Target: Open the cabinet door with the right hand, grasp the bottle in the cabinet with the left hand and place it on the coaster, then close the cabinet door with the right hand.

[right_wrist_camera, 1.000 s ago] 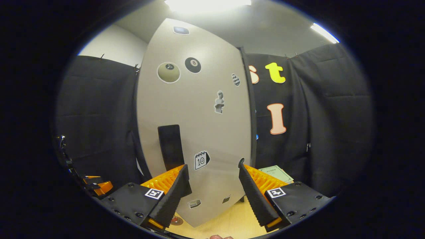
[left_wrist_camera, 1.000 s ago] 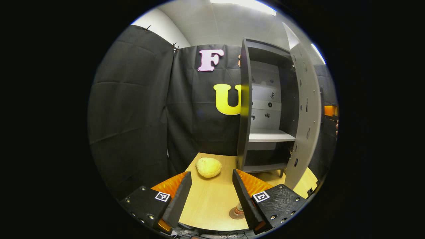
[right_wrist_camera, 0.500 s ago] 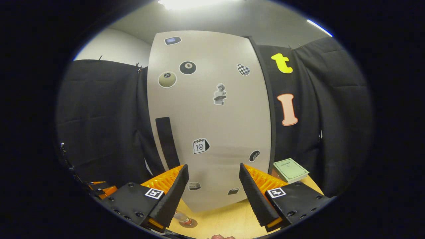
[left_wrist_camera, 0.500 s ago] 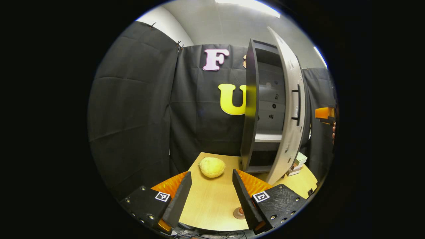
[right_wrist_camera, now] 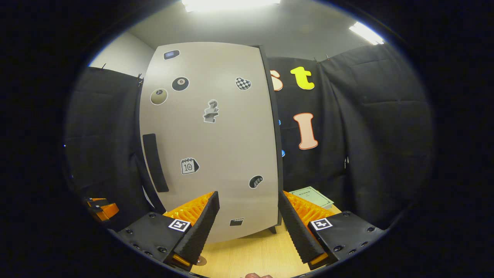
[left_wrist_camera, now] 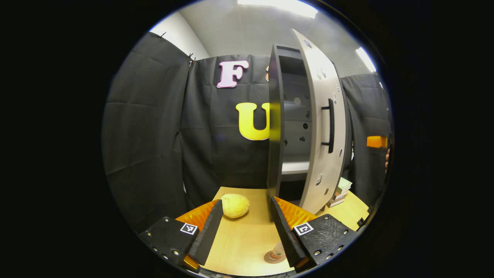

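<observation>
A wooden table in a black-curtained booth: in the left gripper view, the left gripper hangs spread and empty, the bottle standing on its coaster beside a yellow fruit, the cabinet door ajar. In the right gripper view, the right gripper, spread, faces the stickered door; a green booklet lies right.

Matt grey cabinet door, pale wood-grain table, glossy dark cabinet side

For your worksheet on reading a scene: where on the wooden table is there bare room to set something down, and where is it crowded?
Free: table between the lemon, the bottle on its coaster and the cabinet. Crowded: right of the nearly shut door, where books are stacked.
</observation>
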`<state>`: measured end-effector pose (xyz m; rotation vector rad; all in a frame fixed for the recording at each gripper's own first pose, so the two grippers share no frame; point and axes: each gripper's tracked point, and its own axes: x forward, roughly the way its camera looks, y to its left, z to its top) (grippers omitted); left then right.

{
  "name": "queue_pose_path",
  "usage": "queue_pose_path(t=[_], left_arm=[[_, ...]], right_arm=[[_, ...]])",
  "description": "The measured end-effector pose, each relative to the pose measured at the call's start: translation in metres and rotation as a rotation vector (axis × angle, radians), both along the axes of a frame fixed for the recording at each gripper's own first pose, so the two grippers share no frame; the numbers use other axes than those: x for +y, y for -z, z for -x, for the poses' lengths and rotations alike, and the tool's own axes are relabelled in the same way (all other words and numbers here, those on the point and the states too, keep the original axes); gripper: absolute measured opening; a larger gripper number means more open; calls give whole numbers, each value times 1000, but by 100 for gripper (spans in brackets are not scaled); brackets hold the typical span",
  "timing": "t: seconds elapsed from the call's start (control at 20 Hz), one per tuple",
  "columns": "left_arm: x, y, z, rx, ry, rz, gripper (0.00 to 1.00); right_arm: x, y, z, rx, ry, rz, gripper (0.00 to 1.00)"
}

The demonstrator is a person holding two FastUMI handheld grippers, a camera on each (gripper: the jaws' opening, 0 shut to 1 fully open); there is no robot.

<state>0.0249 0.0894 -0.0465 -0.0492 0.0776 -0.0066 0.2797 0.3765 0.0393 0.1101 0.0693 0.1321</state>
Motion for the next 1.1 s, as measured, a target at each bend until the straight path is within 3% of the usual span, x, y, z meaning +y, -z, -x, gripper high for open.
queue_pose_path(t=[0.4, 0.9, 1.1], left_arm=[[-39, -28, -25, -56, 30, -46, 72], [-72, -31, -23, -95, 27, -139, 72], [-87, -26, -17, -95, 62, -104, 72]], right_arm=[[-54, 11, -14, -2, 98, -34, 97], [-62, 19, -10, -3, 140, -41, 97], [-56, 32, -2, 42, 132, -40, 97]])
